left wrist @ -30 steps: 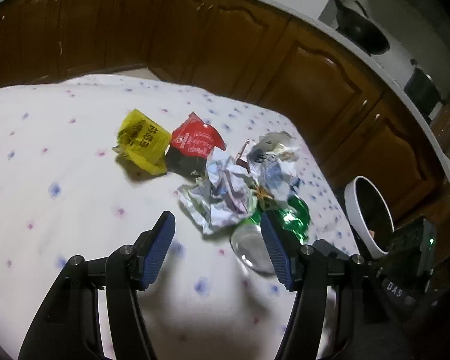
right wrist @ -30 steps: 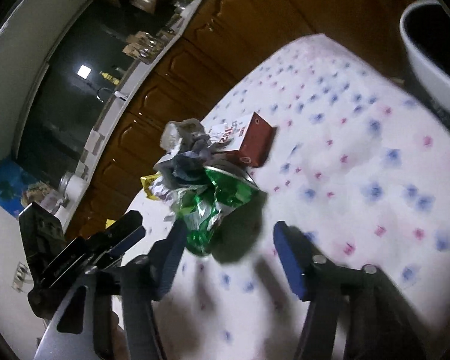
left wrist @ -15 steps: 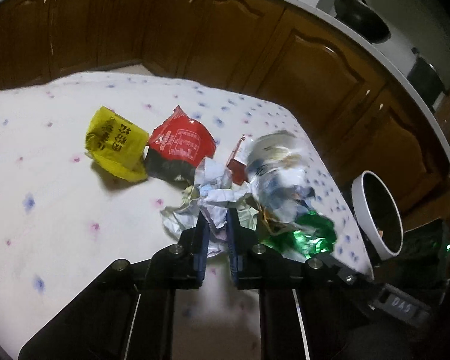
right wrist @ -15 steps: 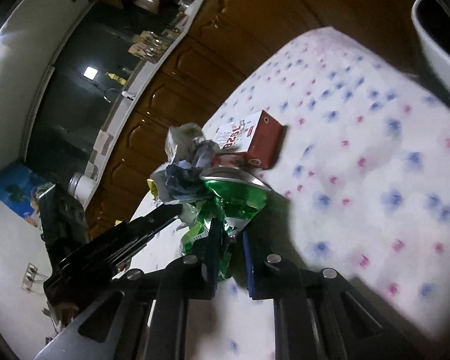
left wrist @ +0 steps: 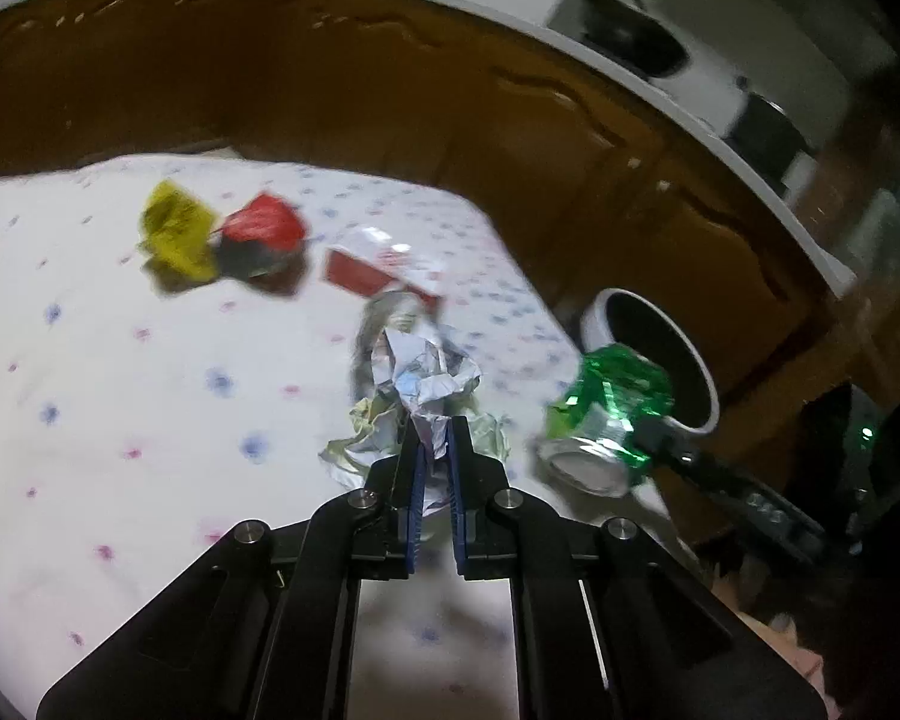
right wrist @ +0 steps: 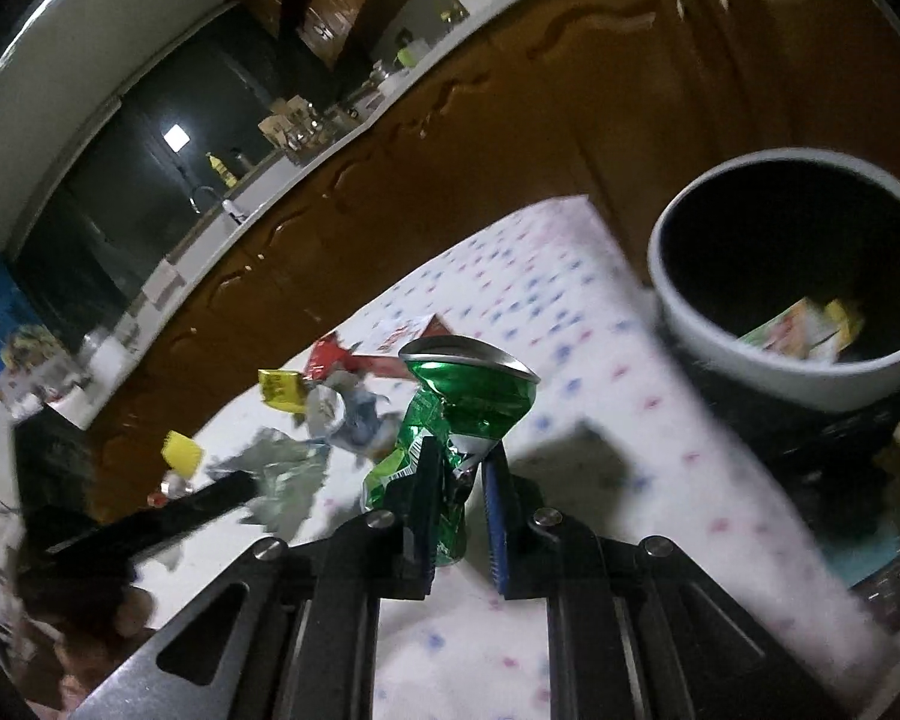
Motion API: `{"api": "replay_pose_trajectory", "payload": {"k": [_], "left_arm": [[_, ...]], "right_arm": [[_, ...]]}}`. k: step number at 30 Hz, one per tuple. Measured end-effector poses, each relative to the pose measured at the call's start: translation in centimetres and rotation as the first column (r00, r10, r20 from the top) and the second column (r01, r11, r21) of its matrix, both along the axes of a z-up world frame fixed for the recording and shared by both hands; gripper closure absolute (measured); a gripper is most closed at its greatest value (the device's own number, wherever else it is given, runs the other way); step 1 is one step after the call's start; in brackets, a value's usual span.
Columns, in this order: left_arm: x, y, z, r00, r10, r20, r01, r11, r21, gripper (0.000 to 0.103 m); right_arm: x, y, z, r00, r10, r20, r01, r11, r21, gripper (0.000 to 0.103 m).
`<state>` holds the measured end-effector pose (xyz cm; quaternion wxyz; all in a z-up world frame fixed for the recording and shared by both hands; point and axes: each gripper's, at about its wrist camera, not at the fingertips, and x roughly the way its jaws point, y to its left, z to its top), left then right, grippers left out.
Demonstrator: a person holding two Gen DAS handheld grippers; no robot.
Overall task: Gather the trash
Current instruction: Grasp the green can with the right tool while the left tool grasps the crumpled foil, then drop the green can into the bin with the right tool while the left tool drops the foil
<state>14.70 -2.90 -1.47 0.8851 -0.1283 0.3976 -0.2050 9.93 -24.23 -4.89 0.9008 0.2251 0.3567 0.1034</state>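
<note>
Above the blurred tablecloth (left wrist: 120,396), left claw (left wrist: 433,450) pinches crumpled paper (left wrist: 426,378), right claw (right wrist: 457,468) a crushed can (right wrist: 456,408).

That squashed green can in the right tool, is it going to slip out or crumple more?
The green can is already crushed, so it likely gives a little further under the pads. Its creases probably help the right tool hold it. Being dented out of round, it seems unlikely to roll if dropped.

The left gripper (left wrist: 433,450) has matte black angular linkage arms joined by round silver pivot screws, with slim blue pads lining both fingers. The right gripper (right wrist: 459,465) matches: black arms, silver screws, ribbed blue pads.
</note>
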Motion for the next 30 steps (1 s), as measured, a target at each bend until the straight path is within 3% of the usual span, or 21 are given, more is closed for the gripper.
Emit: {"api": "replay_pose_trajectory", "payload": {"k": [18, 30], "left_arm": [[-0.6, -9.3, 1.3, 0.986, -0.163, 0.034, 0.161, 0.985, 0.068, 0.097], [0.8, -14.6, 2.8, 0.968, -0.244, 0.064, 0.237, 0.966, 0.100, 0.097]], "right_arm": [[-4.7, -5.0, 3.3, 0.984, -0.123, 0.128, 0.148, 0.967, -0.208, 0.090], [-5.4, -10.3, 4.1, 0.964, -0.220, 0.147, 0.251, 0.939, -0.237, 0.089]]}}
